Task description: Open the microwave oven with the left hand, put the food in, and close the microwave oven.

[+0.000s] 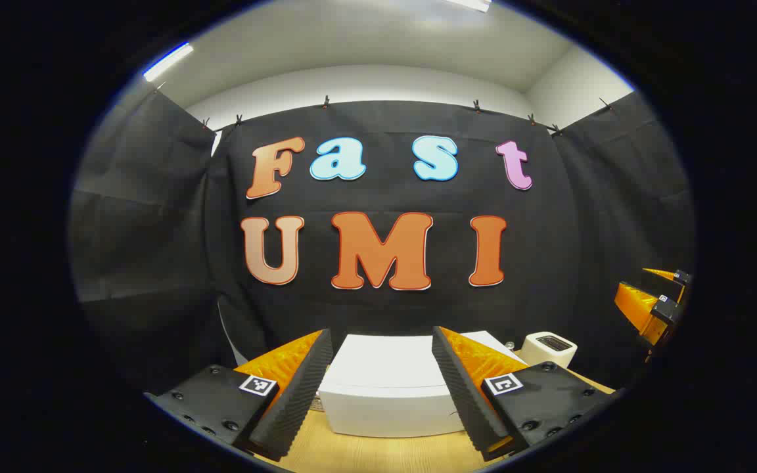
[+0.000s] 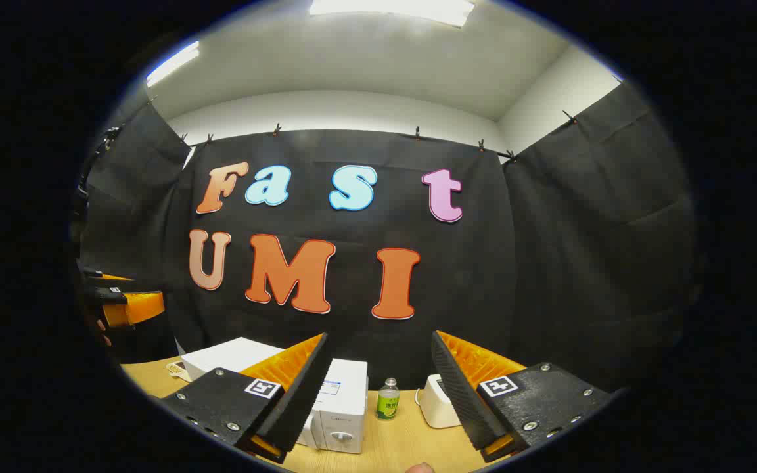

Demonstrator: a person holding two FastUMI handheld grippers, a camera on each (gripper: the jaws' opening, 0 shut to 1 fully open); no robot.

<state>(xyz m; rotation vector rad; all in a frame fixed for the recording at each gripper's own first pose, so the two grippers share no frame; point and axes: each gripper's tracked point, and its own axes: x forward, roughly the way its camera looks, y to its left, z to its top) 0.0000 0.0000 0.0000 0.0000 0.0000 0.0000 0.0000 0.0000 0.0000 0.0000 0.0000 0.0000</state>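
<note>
Both tools hang high above the pale wooden surface (image 1: 378, 453) with the task not yet begun, the white box-shaped microwave oven (image 1: 388, 387) apparently shut and untouched. Nearest in the left gripper view, the left tool (image 1: 382, 387) is spread wide and holds nothing, its two fingers framing the oven just below and ahead. In the right gripper view the right tool (image 2: 378, 394) is likewise spread and empty; between its fingers, farther off, stand the oven's front with a round dial (image 2: 339, 410), a small green-labelled glass bottle (image 2: 388, 399) just beside it, and a cream toaster (image 2: 437, 402) beyond. No food can be made out with certainty. The step in hand appears to be the opening approach: the left tool would need to drop down and reach the oven's door edge, on the dial side, to pull it open. Behind everything hangs the black cloth wall (image 1: 155, 230).
</note>
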